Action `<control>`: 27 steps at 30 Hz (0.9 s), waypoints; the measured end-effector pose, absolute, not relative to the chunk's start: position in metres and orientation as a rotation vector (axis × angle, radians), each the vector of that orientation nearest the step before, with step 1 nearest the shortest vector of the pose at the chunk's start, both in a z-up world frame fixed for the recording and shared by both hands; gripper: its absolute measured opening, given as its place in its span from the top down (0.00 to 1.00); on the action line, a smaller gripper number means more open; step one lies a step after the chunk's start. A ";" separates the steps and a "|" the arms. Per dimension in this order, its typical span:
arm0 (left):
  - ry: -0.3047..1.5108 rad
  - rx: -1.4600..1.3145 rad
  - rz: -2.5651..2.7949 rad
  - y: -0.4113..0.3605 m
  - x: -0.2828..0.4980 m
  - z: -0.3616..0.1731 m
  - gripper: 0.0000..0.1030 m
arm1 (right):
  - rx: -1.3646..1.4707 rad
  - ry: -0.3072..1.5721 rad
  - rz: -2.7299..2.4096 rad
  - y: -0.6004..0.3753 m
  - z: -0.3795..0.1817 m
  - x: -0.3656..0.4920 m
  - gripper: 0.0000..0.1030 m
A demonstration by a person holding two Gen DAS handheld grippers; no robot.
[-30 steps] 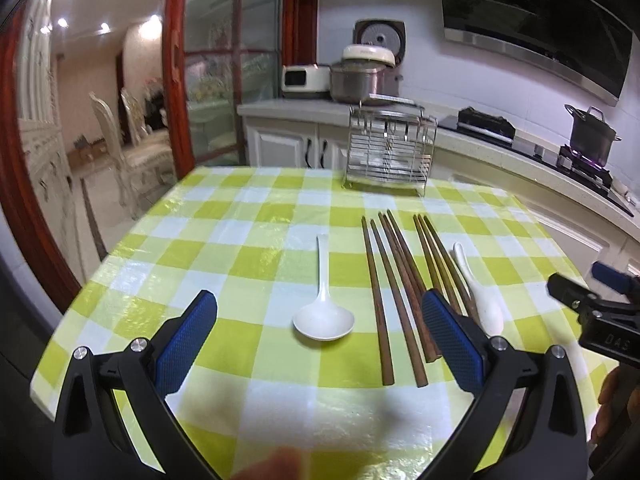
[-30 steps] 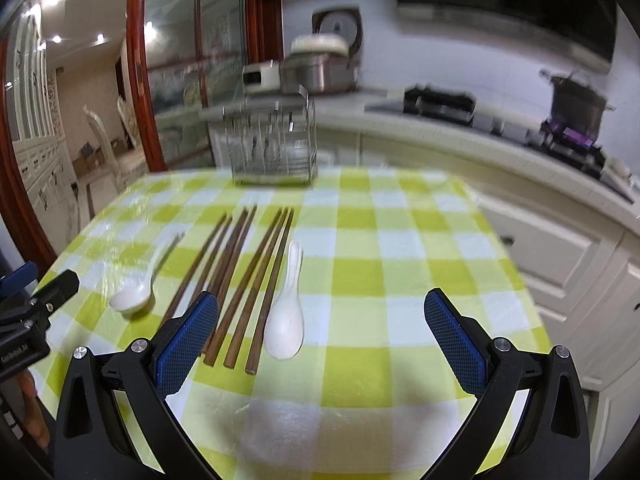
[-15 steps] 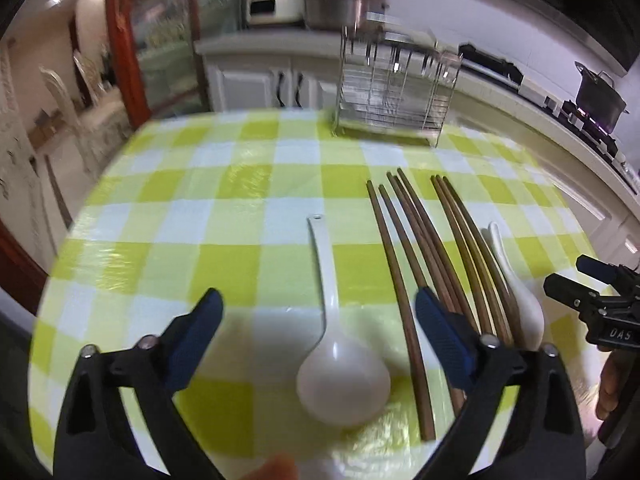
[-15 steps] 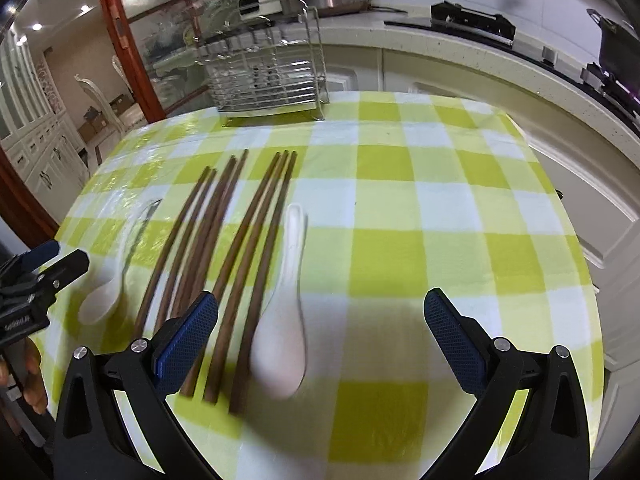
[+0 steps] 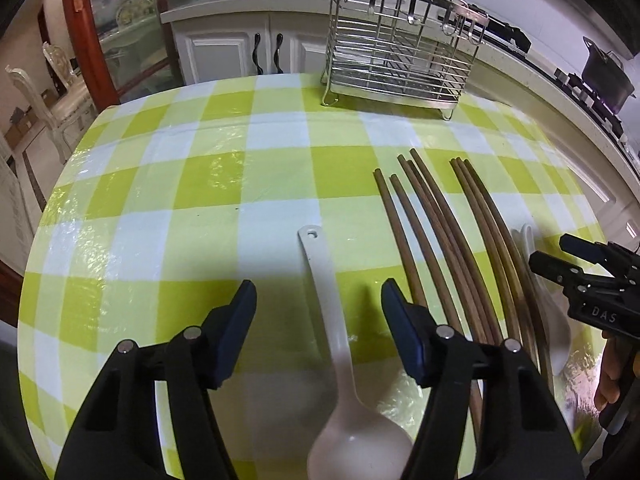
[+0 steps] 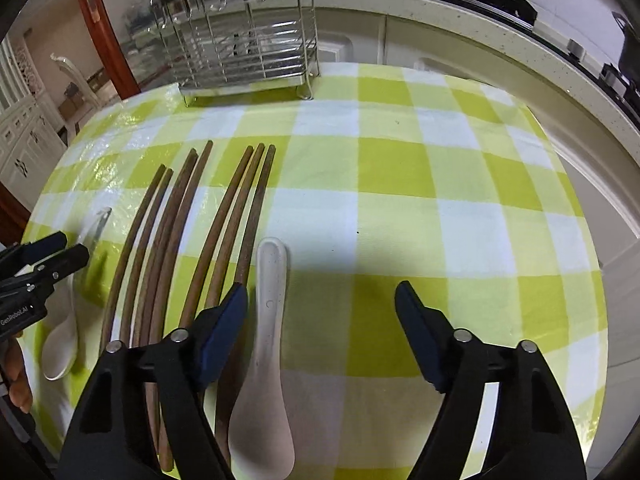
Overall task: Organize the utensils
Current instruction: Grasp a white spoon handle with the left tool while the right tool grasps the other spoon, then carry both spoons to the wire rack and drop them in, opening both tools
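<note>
So my left gripper (image 5: 318, 298) was hovering over the long-handled white spoon (image 5: 340, 368), jaws half open and just closing in, handle between them but not pinched. My right gripper (image 6: 320, 302) had also been narrowing, still wide, the short white spoon (image 6: 266, 360) just inside its left finger (image 6: 224, 332), nothing gripped. Brown chopsticks (image 6: 188, 248) lay between both spoons on the checked tablecloth (image 6: 400, 168), wire rack (image 5: 400, 52) empty at the far edge.

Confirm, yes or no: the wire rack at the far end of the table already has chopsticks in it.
No. In the left wrist view the wire rack stands empty, and the chopsticks all lie flat on the checked tablecloth.
</note>
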State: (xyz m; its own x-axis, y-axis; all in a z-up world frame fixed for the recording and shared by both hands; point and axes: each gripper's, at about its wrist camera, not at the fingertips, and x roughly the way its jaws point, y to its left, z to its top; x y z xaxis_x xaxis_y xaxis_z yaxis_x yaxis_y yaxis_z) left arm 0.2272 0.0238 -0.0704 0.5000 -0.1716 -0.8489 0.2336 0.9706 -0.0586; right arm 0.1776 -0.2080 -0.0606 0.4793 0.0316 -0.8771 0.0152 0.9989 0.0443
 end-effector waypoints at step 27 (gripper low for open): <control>0.966 0.120 -0.278 0.015 0.216 -0.048 0.89 | -0.042 0.928 0.066 -0.191 -0.031 0.161 0.81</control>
State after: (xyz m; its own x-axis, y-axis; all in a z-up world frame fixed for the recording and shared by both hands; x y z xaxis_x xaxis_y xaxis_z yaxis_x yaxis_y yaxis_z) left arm 0.2157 0.0150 -0.0483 0.5361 -0.1796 -0.8248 0.2858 0.9580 -0.0228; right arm 0.1614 -0.1914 -0.0311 0.5980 0.0384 -0.8006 -0.0751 0.9971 -0.0082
